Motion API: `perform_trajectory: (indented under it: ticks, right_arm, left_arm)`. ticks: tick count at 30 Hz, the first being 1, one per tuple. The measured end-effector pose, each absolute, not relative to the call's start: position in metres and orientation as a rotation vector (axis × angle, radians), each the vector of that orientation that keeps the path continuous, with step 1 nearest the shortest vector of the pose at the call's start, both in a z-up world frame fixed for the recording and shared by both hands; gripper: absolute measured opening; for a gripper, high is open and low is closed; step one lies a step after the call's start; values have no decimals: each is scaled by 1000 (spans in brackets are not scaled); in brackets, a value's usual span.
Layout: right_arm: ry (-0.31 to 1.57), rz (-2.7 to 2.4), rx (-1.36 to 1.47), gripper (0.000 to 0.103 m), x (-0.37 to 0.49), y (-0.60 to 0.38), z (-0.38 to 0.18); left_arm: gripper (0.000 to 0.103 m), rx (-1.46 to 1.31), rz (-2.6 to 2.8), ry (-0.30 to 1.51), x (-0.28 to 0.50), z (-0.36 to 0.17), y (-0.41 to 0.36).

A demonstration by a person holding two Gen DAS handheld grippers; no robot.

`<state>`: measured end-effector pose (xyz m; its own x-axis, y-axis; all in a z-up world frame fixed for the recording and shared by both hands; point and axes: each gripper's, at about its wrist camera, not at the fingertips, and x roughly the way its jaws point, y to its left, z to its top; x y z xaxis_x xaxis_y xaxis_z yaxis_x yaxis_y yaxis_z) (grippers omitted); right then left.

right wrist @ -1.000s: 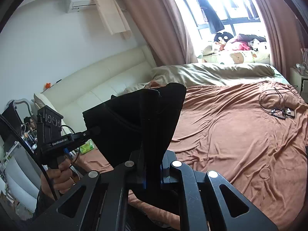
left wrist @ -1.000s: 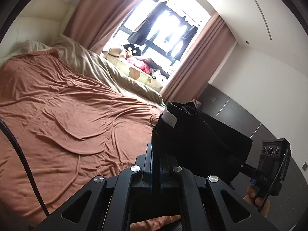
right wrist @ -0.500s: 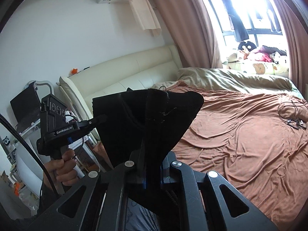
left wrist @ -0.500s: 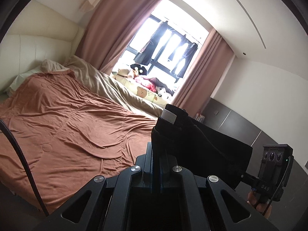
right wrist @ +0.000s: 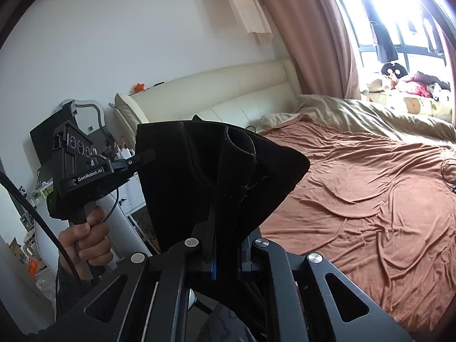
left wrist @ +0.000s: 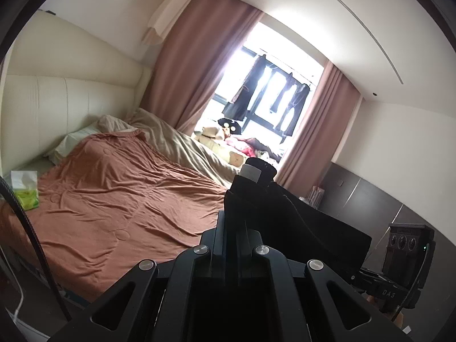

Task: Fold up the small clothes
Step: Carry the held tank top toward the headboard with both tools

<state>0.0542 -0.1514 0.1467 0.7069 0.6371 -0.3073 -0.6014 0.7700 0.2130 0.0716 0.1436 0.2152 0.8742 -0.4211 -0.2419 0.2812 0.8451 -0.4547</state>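
A small black garment with a white label hangs in the air, stretched between both grippers. My left gripper is shut on one edge of it, fingers pressed together in the left wrist view. From the right wrist view the same garment fans out above my right gripper, which is shut on its lower part. My left gripper shows there at the left, pinching the cloth's edge, with a hand on its handle. The brown-sheeted bed lies beyond and below.
A green tissue pack sits at the bed's near left corner. A beige duvet and plush toys line the window side. Cables lie on the sheet at the right. A cream headboard and a cluttered desk stand left.
Both grippers have risen and drawn back from the bed with the black garment still held between them. More wall, headboard and the tissue pack have come into view.
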Motion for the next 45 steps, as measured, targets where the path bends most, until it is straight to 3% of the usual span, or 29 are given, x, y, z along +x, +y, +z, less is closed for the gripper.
perform_trajectory:
  ticks: [19,32,45]
  right_arm:
    - [379,812,21,5,146,-30,130]
    - [497,891,-37,5,250,32,93]
    - [597,872,-73,5,359,73,55]
  left_arm:
    - [4,-422,-119,311,91,201,298]
    - [4,-486,-13,339,147,156,381]
    - [4,-519,19,459,237,95,416]
